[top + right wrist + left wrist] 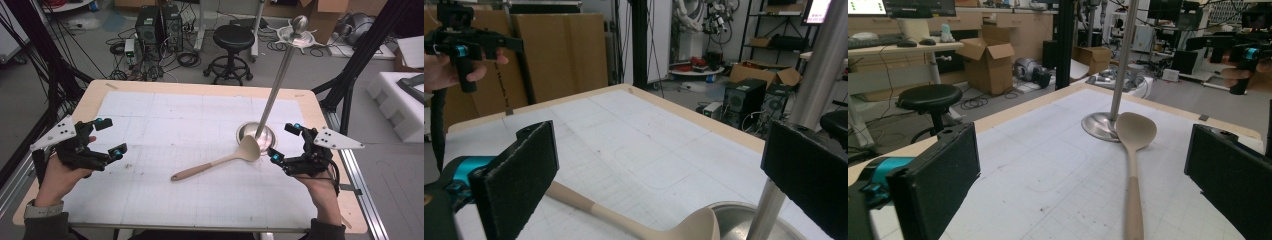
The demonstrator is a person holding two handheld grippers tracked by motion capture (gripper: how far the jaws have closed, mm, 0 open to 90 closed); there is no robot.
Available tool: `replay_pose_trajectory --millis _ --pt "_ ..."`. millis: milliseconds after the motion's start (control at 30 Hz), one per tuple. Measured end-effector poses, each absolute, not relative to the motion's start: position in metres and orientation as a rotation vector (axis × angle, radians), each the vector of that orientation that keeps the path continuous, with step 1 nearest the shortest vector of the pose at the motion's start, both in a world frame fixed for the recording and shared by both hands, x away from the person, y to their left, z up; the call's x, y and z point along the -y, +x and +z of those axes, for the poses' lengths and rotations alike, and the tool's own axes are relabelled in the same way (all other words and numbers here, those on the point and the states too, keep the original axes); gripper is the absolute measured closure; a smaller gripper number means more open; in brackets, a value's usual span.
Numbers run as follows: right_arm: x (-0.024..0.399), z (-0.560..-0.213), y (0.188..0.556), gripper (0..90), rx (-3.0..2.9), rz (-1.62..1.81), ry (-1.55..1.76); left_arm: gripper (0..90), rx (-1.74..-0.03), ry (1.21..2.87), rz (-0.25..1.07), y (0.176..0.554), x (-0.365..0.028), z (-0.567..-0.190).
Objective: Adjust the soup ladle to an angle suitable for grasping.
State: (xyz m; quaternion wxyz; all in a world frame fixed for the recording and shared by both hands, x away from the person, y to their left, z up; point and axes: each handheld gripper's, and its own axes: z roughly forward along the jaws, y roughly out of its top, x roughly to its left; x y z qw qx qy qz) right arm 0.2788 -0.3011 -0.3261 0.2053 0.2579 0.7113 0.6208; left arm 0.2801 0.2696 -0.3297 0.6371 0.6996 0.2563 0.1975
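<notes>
A beige spoon (pixel 220 161) lies on the white mat, its bowl (pixel 1135 131) resting against the round steel base (pixel 255 135) of an upright metal pole stand (pixel 277 80). The handle (pixel 1133 205) points toward the table's front left. My left gripper (pixel 111 137) hovers open at the table's left side, well apart from the spoon. My right gripper (pixel 284 142) is open just right of the stand base, close to the spoon bowl (pixel 696 227). Neither holds anything. The left gripper (pixel 459 37) appears far off in the right gripper view.
The white gridded mat (pixel 165 125) covers most of the wooden table (pixel 95 90). Behind the table stand a black stool (pixel 232 47), computer towers (pixel 159 27) and cables on the floor. White foam boxes (pixel 400 95) sit at the right.
</notes>
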Motion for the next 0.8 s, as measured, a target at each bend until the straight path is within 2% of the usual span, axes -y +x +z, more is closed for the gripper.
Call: replay_pose_trajectory --millis 33,67,100,133,167,200,233,267,300,333,367,400,533,567,600,667,800 --pt "0.298 -0.326 0.28 7.9 -2.002 1.734 0.704 1.8 -0.587 1.598 0.452 0.28 -0.27 -0.33" --pt "0.296 -0.327 0.28 10.7 -2.006 1.735 0.701 1.8 -0.587 1.598 0.451 0.28 -0.27 -0.33" --pt "0.294 -0.327 0.279 18.5 -2.01 1.732 0.7 1.8 -0.592 1.597 0.451 0.281 -0.271 -0.33" --pt "0.294 -0.327 0.279 18.5 -2.01 1.732 0.7 1.8 -0.593 1.597 0.455 0.28 -0.271 -0.33" --pt "0.291 -0.327 0.279 26.0 -1.994 1.724 0.676 1.8 -0.59 1.595 0.464 0.28 -0.271 -0.331" --pt "0.291 -0.327 0.279 26.0 -1.994 1.724 0.676 1.8 -0.587 1.595 0.469 0.28 -0.271 -0.33" --pt "0.29 -0.327 0.279 31.8 -1.988 1.723 0.678 1.8 -0.587 1.592 0.471 0.28 -0.271 -0.33" --pt "0.287 -0.329 0.28 41.8 -2.0 1.721 0.673 1.8 -0.583 1.594 0.472 0.28 -0.271 -0.331" --pt "0.287 -0.329 0.28 41.8 -2.0 1.721 0.673 1.8 -0.584 1.594 0.469 0.28 -0.271 -0.331" --pt "0.286 -0.329 0.28 45.9 -2.001 1.719 0.678 1.7 -0.586 1.596 0.466 0.28 -0.271 -0.331" --pt "0.283 -0.331 0.282 55.6 -2.018 1.727 0.687 1.8 -0.587 1.599 0.464 0.28 -0.271 -0.332" --pt "0.283 -0.331 0.282 55.6 -2.018 1.727 0.687 1.8 -0.588 1.601 0.462 0.28 -0.272 -0.332" --pt "0.274 -0.336 0.285 75.8 -2.075 1.725 0.681 1.8 -0.59 1.612 0.461 0.281 -0.272 -0.333" --pt "0.274 -0.336 0.285 75.8 -2.075 1.725 0.681 1.8 -0.59 1.612 0.461 0.281 -0.272 -0.333" --pt "0.27 -0.338 0.286 83.0 -2.086 1.699 0.669 1.7 -0.591 1.613 0.459 0.281 -0.271 -0.334" --pt "0.267 -0.34 0.289 88.5 -2.109 1.7 0.667 1.8 -0.592 1.616 0.456 0.281 -0.271 -0.334" --pt "0.262 -0.342 0.29 89.5 -2.136 1.691 0.655 1.8 -0.595 1.622 0.452 0.282 -0.272 -0.336"
